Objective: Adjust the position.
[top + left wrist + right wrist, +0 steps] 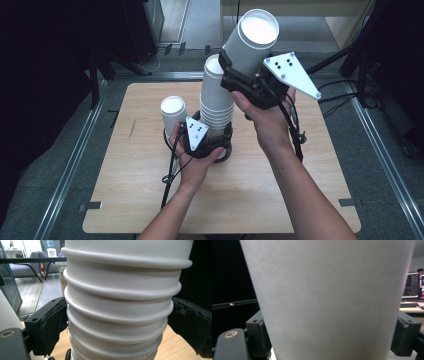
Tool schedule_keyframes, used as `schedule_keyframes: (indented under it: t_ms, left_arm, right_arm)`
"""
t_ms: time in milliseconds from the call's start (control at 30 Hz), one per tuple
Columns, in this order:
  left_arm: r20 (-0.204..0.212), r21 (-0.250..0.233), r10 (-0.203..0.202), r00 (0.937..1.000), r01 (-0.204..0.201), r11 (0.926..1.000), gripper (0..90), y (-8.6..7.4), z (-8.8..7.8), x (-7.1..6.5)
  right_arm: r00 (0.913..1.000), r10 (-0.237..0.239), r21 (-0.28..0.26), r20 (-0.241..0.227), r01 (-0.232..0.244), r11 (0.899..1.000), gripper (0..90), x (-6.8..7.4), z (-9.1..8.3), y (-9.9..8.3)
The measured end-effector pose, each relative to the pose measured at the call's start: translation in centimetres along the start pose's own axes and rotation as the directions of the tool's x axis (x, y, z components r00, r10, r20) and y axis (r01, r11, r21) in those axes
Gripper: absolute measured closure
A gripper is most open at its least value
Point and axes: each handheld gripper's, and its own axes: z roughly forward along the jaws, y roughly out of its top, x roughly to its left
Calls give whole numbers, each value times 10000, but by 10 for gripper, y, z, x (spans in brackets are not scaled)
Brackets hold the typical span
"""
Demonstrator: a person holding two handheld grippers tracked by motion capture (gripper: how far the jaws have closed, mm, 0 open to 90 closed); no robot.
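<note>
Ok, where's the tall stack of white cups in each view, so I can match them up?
High view: stack of cups stands mid-table, its base between the left gripper jaws.
Left gripper view: stack rises through the centre, clamped between the black jaws.
Right gripper view: I can't make it out; the single cup held there blocks the frame.
Shared landmark: the wooden table.
</note>
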Motion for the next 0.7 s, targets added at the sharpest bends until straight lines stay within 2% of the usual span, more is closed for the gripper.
schedule_keyframes:
  t_ms: [400,700]
  left_arm:
    - [-33,18,-7,10000,7,10000,45,0,0,0]
    - [-57,31,-12,10000,12,10000,45,0,0,-1]
  right_arm:
    - [9997,37,-27,245,-36,10000,131,-17,-26,0]
    - [9980,-10,104,625,3,9999,130,-35,-44,-13]
